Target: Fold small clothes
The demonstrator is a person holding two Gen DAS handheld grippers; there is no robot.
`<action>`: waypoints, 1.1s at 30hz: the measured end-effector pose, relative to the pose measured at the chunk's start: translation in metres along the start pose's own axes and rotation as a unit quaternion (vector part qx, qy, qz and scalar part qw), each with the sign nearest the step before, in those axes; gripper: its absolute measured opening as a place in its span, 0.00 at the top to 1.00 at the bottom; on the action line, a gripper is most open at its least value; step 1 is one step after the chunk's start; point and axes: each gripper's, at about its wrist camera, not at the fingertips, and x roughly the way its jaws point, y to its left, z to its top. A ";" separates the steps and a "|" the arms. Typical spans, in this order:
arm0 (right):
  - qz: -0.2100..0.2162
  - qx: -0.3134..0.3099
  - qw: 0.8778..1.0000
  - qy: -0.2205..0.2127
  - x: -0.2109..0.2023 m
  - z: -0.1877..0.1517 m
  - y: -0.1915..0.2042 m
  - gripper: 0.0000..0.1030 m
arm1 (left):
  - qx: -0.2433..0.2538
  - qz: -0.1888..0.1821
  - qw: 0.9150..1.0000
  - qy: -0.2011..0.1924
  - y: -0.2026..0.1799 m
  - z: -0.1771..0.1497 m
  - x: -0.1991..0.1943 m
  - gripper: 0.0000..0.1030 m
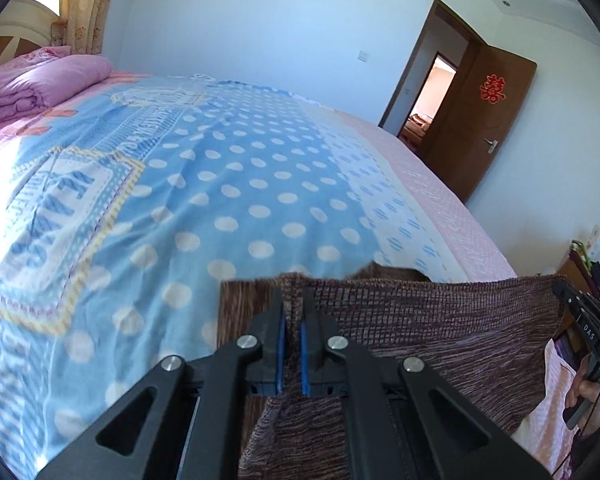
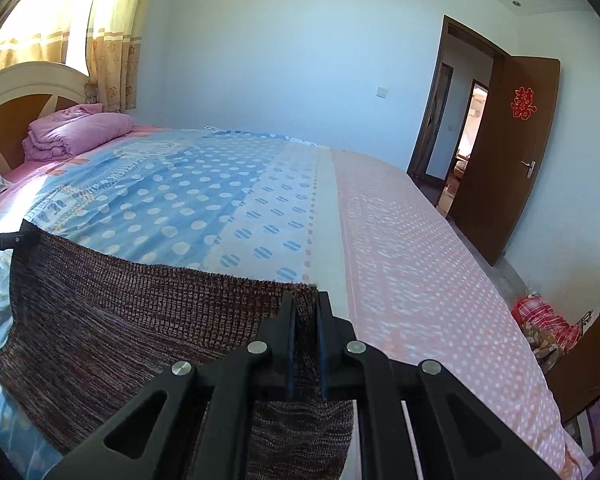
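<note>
You have a brown knitted garment | marled weave, ribbed top band | top edge stretched out between its two corners | the rest hangs down onto the near edge of the bed.

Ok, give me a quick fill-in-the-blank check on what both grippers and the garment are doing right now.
1. The left gripper is shut on the ____ knit garment.
2. The right gripper grips the garment's ____ edge.
3. The garment is held over the ____.
4. The folded quilt near the headboard is ____.

Missing words: brown; top; bed; pink
</note>
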 end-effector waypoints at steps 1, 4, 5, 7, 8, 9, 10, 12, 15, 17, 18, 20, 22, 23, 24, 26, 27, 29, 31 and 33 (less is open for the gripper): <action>-0.002 0.001 1.000 0.002 0.011 0.002 0.001 0.92 | -0.004 0.002 1.000 0.000 0.002 0.005 0.008 0.94; -0.014 0.007 1.000 0.014 0.056 0.000 0.002 0.92 | -0.016 0.011 1.000 0.005 0.008 0.015 0.036 0.94; -0.016 0.008 1.000 0.017 0.066 -0.002 0.003 0.92 | -0.020 0.018 1.000 0.008 0.011 0.016 0.047 0.94; -0.020 0.014 0.999 0.036 0.095 -0.013 0.004 0.92 | -0.026 0.038 0.999 0.016 0.016 0.015 0.070 0.95; -0.023 0.017 0.998 0.047 0.108 -0.021 0.004 0.92 | -0.029 0.051 0.998 0.021 0.020 0.012 0.082 0.95; -0.027 0.018 0.998 0.061 0.121 -0.030 0.004 0.92 | -0.034 0.059 0.997 0.027 0.023 0.008 0.090 0.95; -0.032 0.018 0.997 0.075 0.133 -0.040 0.004 0.92 | -0.038 0.068 0.996 0.034 0.027 0.003 0.098 0.95; -0.027 0.026 0.994 0.107 0.147 -0.050 0.002 0.92 | -0.057 0.065 0.995 0.053 0.038 -0.005 0.110 0.95; -0.046 0.024 0.993 0.108 0.146 -0.048 0.001 0.87 | -0.078 0.053 0.994 0.051 0.046 -0.004 0.108 0.95; -0.069 0.013 0.990 0.124 0.151 -0.049 0.004 0.73 | -0.074 0.059 0.994 0.063 0.044 -0.005 0.112 0.95; -0.082 0.011 0.989 0.125 0.152 -0.047 0.005 0.59 | -0.069 0.065 0.993 0.064 0.042 -0.004 0.113 0.95; -0.061 0.029 0.991 0.115 0.143 -0.047 -0.002 0.54 | -0.057 0.075 0.994 0.063 0.036 -0.002 0.110 0.93; -0.061 0.089 0.992 0.064 0.108 -0.044 -0.026 0.54 | -0.040 0.083 0.994 0.067 0.029 -0.001 0.102 0.90; -0.068 0.119 0.990 0.039 0.088 -0.044 -0.039 0.54 | -0.028 0.084 0.994 0.065 0.025 -0.001 0.093 0.84; -0.068 0.143 0.987 0.026 0.073 -0.045 -0.049 0.53 | -0.016 0.089 0.994 0.063 0.022 -0.001 0.087 0.78; -0.054 0.181 0.981 0.032 0.043 -0.053 -0.067 0.53 | 0.014 0.097 0.994 0.054 0.010 -0.008 0.066 0.45; -0.028 0.200 0.978 0.042 0.027 -0.062 -0.074 0.53 | 0.025 0.091 0.994 0.048 0.005 -0.013 0.056 0.41; 0.003 0.209 0.976 0.066 0.001 -0.084 -0.074 0.53 | 0.044 0.068 0.996 0.044 -0.009 -0.029 0.036 0.39; 0.011 0.202 0.976 0.082 -0.023 -0.107 -0.065 0.53 | 0.049 0.048 0.996 0.051 -0.020 -0.045 0.025 0.39; 0.017 0.193 0.976 0.095 -0.040 -0.129 -0.053 0.53 | 0.048 0.027 0.997 0.059 -0.032 -0.066 0.016 0.39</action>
